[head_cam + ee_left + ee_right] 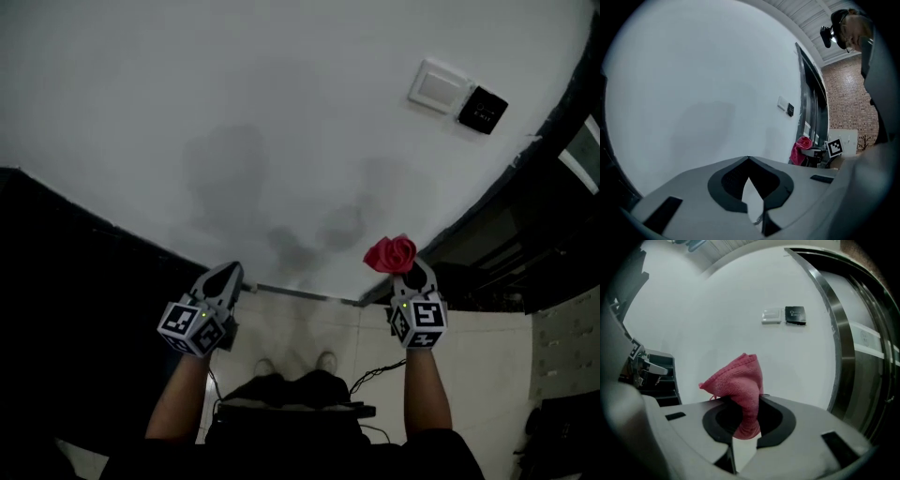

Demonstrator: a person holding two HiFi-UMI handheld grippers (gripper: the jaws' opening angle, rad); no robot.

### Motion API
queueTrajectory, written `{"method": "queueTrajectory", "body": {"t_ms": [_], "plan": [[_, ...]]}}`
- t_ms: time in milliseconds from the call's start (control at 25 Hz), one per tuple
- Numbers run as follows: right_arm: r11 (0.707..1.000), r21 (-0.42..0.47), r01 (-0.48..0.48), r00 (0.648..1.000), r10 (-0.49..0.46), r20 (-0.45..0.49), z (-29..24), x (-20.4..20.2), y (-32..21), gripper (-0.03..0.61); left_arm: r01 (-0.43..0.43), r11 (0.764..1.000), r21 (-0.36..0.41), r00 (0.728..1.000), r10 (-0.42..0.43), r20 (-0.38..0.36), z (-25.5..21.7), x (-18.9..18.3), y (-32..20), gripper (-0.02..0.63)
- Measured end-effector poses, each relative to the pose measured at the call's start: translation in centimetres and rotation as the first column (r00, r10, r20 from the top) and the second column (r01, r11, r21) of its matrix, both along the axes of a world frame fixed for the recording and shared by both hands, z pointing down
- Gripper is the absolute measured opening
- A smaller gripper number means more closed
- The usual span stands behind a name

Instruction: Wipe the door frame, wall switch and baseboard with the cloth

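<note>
The red cloth (391, 253) is bunched up and sticks out from my right gripper (412, 269), which is shut on it in front of the white wall. In the right gripper view the cloth (739, 383) stands between the jaws of the right gripper (743, 400). The white wall switch (439, 86) sits high on the wall, above and right of the cloth; it also shows as the switch (771, 316). The dark door frame (525, 173) runs along the right. A grey baseboard (300, 294) lies between my grippers. My left gripper (228, 273) is shut and holds nothing, its tips together (749, 159).
A black panel (483, 110) hangs right beside the switch. Below are pale floor tiles (487, 366), the person's shoes (326, 360) and a black cable (375, 373). A dark surface (66, 281) fills the left side. Glass and metal door parts (862, 348) stand right of the frame.
</note>
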State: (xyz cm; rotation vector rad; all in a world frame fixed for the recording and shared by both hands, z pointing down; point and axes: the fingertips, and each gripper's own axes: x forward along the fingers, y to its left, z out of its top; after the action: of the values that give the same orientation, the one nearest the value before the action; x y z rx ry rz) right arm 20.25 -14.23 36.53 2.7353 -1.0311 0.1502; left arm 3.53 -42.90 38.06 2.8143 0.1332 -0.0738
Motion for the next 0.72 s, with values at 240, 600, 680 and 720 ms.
{"method": "queueTrajectory", "body": {"t_ms": [240,600,680,720], "plan": [[0.985,-0.083,0.152,0.979,-0.138,0.152,7.8,1.4,-3.3,0.061,0.124,0.991,-0.052,0.980,-0.114,0.163,6.9,-2.7,-0.9,-0.008],[0.859,-0.170,0.484,0.862,-0.433,0.265,22.6,0.7,-13.4,0.061,0.235,0.970,-0.067,0.919,-0.199,0.340,17.5,-5.4,-1.9,-0.008],[0.822,-0.169,0.544,0.827,-0.492,0.273,26.5,-0.9,-15.8,0.061,0.250,0.965,-0.078,0.907,-0.205,0.368,21.7,-5.4,-2.8,-0.008],[0.801,-0.172,0.573,0.809,-0.519,0.276,28.9,-1.3,-16.8,0.061,0.251,0.965,-0.070,0.902,-0.207,0.378,23.8,-4.8,-3.1,-0.008]]}}
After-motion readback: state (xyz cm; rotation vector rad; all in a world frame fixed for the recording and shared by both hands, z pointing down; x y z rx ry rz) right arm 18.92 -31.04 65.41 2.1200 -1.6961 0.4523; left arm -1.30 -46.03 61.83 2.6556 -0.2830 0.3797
